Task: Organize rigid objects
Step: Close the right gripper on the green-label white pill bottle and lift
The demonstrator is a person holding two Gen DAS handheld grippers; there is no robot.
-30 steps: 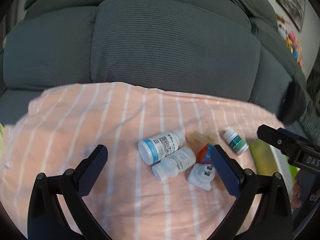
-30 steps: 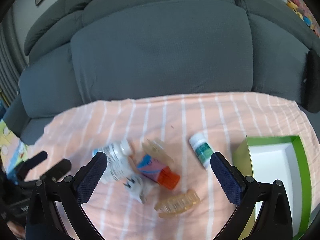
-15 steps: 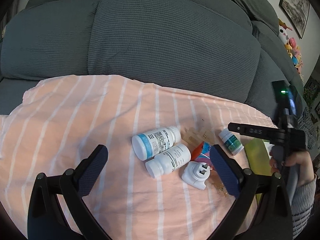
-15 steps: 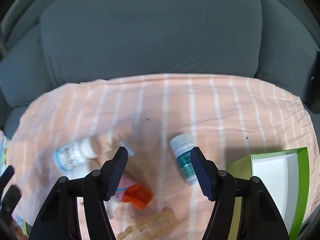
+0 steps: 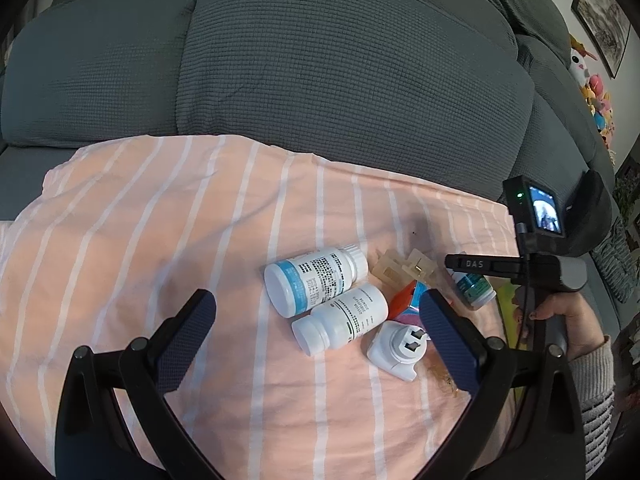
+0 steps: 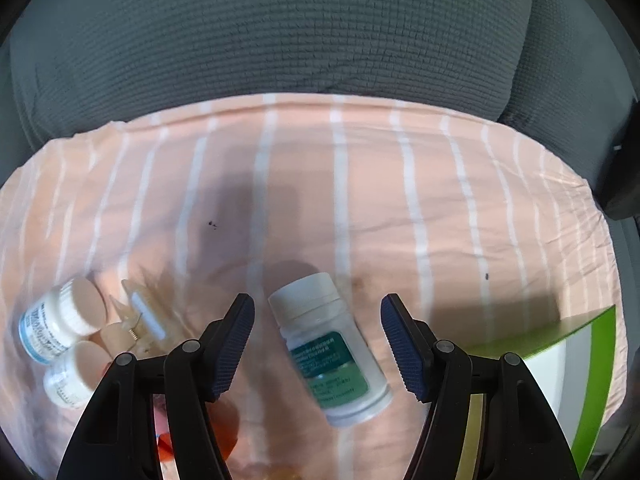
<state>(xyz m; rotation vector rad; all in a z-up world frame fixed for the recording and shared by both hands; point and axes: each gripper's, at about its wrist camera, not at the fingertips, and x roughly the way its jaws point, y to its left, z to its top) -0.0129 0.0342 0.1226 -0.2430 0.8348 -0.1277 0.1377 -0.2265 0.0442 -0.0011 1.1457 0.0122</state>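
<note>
Right tool (image 6: 318, 344) is pointing steeply down over the green-labelled bottle (image 6: 334, 354), its two blue pads standing apart on either side of the bottle with clear gaps, so nothing is being pinched. That bottle is lying on its side on the peach striped cloth (image 6: 360, 200) covering the grey sofa (image 6: 280, 28), white cap toward the backrest. Just to its right, the green-rimmed box (image 6: 592, 364) is sitting at the cloth's edge with its white inside showing.

Left tool (image 5: 316, 332) is hovering spread wide above the cloth, gripping nothing. Between and beyond its pads, the blue-labelled bottle (image 5: 314, 280) and a smaller white bottle (image 5: 344, 324) are lying side by side and touching. A white plug adapter (image 5: 400, 346) is resting just beside the smaller bottle, near the left tool's right-hand pad. A translucent hair clip (image 5: 404, 268) is lying beyond it, with an orange and blue item (image 5: 408, 298) partly hidden behind that pad. In the left wrist view a person's hand (image 5: 568, 320) is holding the right tool's handle, with a small lit screen (image 5: 546, 214) on top of it.
</note>
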